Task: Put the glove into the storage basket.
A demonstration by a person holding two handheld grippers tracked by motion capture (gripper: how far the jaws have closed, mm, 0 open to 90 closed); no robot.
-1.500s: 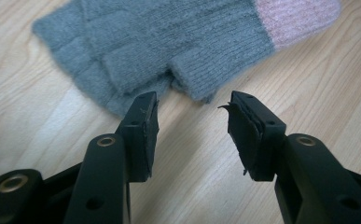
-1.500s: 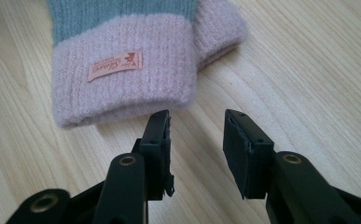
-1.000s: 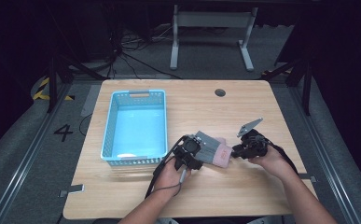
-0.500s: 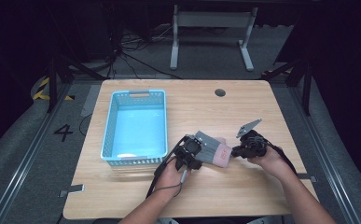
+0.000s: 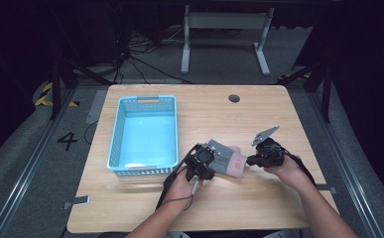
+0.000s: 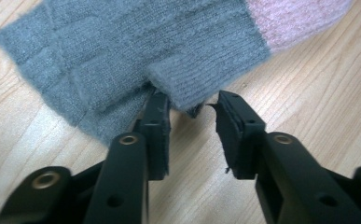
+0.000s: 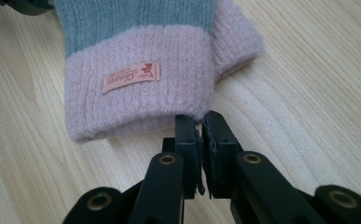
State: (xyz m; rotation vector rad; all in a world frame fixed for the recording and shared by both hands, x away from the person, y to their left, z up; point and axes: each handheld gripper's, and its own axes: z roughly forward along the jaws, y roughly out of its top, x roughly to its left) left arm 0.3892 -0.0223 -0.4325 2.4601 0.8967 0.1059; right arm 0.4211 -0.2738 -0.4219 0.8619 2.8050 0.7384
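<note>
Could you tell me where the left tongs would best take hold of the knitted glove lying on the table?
Probably the grey thumb stub of the knitted glove, approached low along the table. It juts out right before the open left tongs, offering a narrow tab. The right tongs sit nearly closed at the pink cuff.

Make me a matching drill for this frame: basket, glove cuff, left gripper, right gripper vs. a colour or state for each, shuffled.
Column 1:
1. basket
2. glove cuff
3. left gripper
4. right gripper

Column 2:
A. shut on the pink edge
B. light blue, nothing in it
C. open, jaws at the grey thumb
D. pink, with a small label

Pairs: 1-B, 2-D, 3-C, 4-A
</note>
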